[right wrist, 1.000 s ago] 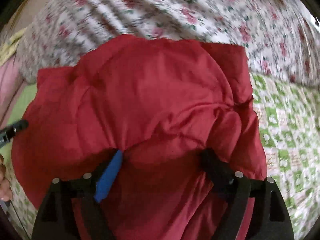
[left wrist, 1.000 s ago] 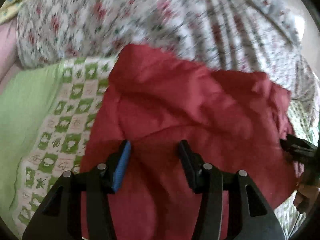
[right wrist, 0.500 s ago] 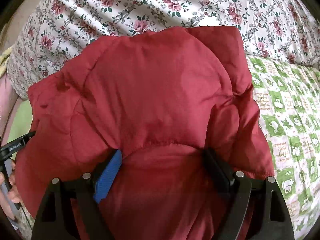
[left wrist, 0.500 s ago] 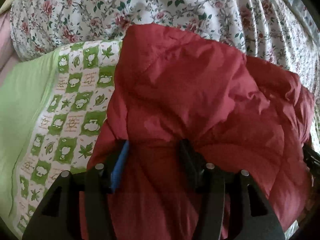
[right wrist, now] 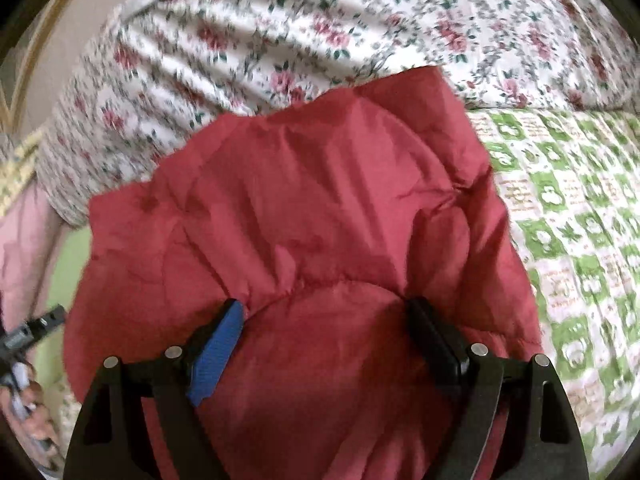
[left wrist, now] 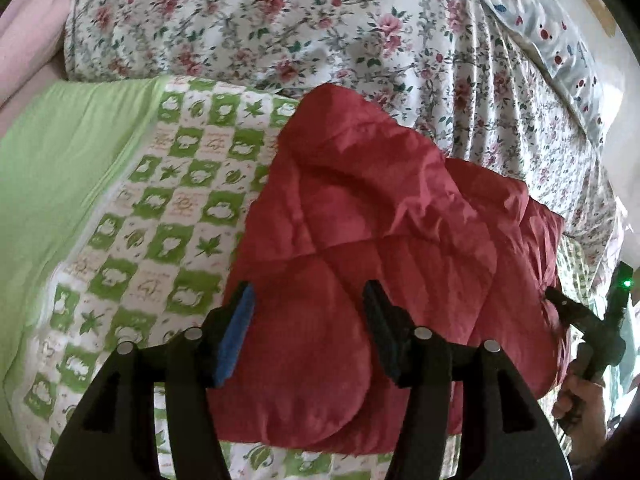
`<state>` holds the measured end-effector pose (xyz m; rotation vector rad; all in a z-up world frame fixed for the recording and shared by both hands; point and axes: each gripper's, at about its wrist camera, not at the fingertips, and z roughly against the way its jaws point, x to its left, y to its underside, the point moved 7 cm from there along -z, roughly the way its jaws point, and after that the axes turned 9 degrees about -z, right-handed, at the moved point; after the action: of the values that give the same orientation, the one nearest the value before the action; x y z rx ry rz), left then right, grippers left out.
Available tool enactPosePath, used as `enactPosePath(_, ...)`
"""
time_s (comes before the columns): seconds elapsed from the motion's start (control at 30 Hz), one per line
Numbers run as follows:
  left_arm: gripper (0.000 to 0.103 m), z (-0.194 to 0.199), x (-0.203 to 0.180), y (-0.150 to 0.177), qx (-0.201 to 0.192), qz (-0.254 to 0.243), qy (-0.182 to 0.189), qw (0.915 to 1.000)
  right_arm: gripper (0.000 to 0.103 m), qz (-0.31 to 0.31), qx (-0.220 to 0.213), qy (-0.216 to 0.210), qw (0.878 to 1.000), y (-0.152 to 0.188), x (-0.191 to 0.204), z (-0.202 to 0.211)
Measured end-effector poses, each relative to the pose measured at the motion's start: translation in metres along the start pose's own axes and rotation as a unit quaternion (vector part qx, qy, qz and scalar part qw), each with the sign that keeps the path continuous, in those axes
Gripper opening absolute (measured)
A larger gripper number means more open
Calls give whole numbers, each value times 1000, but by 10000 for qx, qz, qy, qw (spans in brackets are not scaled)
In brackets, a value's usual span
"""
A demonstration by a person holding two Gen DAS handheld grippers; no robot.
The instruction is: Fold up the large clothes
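Observation:
A red padded jacket (left wrist: 376,232) lies folded in a thick bundle on a green-and-white checked bedsheet (left wrist: 160,208). It fills the middle of the right wrist view (right wrist: 304,216) too. My left gripper (left wrist: 308,300) is open, its jaws standing wide over the jacket's near left edge with nothing clamped. My right gripper (right wrist: 324,312) is open too, jaws wide over the jacket's near edge on the right side. The right gripper also shows at the far right of the left wrist view (left wrist: 576,320); the left one shows at the left edge of the right wrist view (right wrist: 36,328).
A white duvet with red flowers (left wrist: 320,32) is heaped just behind the jacket. A plain green sheet (left wrist: 52,168) lies to the left, with pink fabric (left wrist: 28,40) beyond it. The checked sheet spreads to the jacket's right (right wrist: 580,216).
Both grippers have drawn back and lifted away from the jacket; its near edge now lies on the sheet, outside the jaws. The bundle looks smaller and farther off.

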<state>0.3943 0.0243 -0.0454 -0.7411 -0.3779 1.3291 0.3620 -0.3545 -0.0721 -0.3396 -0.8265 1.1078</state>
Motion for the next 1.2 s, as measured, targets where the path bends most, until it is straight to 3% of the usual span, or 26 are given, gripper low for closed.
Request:
enactPosePath(0.23, 62, -3, 18, 9, 75, 406, 285, 9987, 86, 77, -117, 109, 9998, 1, -16, 32)
enactPosePath(0.57, 62, -6, 18, 14, 166, 391, 338, 9985, 87, -30, -140, 346, 9993, 3, -47, 52)
enactPosePath(0.67, 69, -6, 19, 14, 167, 386, 352, 9985, 87, -123, -133, 380, 9991, 6, -58, 54)
enactPosePath(0.8, 69, -8, 21, 15, 201, 442, 385, 9981, 87, -272, -136, 405, 9987, 9, -76, 57)
enactPosePath(0.9, 70, -12, 23, 15, 245, 537, 567, 9966, 87, -491, -63, 289, 9984, 10, -88, 55)
enactPosePath(1.0, 78, -21, 27, 16, 311, 658, 694, 9949, 88, -787, 52, 59, 9969, 11, -96, 49)
enactPosePath(1.2, 84, -50, 34, 15, 588, 1115, 1127, 9856, 92, -1189, 446, -290, 9915, 15, -95, 18)
